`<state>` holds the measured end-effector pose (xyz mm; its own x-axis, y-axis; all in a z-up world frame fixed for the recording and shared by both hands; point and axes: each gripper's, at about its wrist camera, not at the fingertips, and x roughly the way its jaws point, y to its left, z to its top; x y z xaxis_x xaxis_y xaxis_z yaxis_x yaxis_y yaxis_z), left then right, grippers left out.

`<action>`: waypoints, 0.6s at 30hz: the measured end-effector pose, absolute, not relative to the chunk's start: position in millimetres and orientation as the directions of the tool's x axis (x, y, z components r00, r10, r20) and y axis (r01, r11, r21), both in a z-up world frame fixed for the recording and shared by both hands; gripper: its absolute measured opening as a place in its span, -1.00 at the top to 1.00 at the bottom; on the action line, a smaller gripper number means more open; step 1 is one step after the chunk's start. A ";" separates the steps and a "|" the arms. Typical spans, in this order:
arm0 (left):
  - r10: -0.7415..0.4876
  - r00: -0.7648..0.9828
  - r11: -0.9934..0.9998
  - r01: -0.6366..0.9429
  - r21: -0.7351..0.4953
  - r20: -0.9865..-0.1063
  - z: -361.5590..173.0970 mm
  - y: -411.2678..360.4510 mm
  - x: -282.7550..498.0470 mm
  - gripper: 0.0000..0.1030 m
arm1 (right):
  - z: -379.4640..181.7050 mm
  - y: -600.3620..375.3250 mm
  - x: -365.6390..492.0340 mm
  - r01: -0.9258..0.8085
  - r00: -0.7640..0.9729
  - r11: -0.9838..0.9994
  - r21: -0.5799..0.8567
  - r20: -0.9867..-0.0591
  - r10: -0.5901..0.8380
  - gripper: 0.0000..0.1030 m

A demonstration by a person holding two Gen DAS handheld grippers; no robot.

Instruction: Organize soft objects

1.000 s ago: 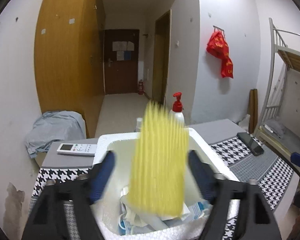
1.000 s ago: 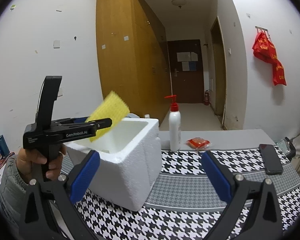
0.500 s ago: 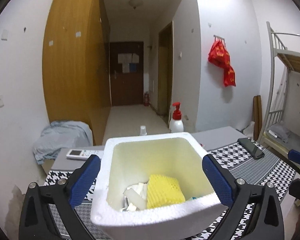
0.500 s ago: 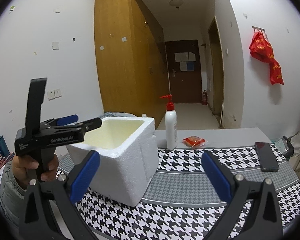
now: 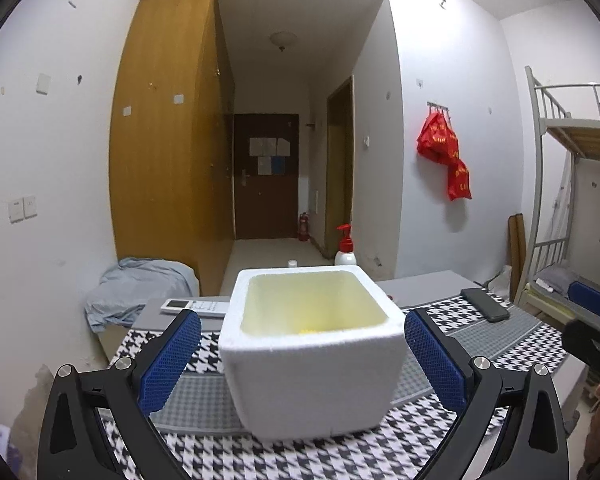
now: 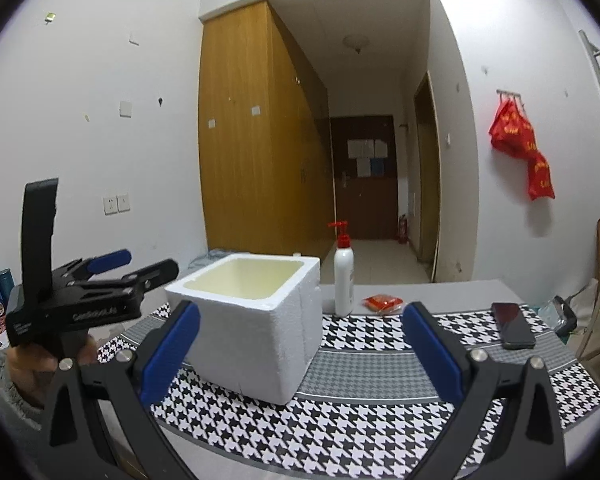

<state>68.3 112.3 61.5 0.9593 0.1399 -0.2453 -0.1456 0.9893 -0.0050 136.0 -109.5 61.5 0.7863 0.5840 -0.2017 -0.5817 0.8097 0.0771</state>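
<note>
Before the foam box (image 5: 312,376), both tools spread, empty.

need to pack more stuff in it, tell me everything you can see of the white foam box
The white foam box looks like expanded polystyrene, with thick walls, rounded corners and a slight taper toward the base. It has no lid and its inside is pale cream. It stands upright on the houndstooth tablecloth; nothing else touches it in these views. In the left wrist view, a sliver of something yellow shows low inside; the rest of the contents is hidden. The pump bottle stands just behind it.
</note>
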 end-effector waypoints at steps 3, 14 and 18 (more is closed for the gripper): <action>0.151 0.960 0.987 -0.158 -0.010 -0.237 60.6 107.4 49.9 -0.98 | 63.0 -111.4 119.4 -0.579 0.793 0.813 0.069 -0.183 0.581 -0.99; 0.169 0.964 0.984 -0.175 -0.014 -0.207 51.3 91.3 -2.3 -0.98 | 58.1 -117.6 75.4 -0.590 0.791 0.806 0.048 -0.165 0.589 -0.99; 0.181 0.963 0.982 -0.188 -0.016 -0.199 46.7 87.3 -15.7 -0.98 | 56.1 -121.5 62.2 -0.586 0.797 0.809 0.040 -0.152 0.585 -0.99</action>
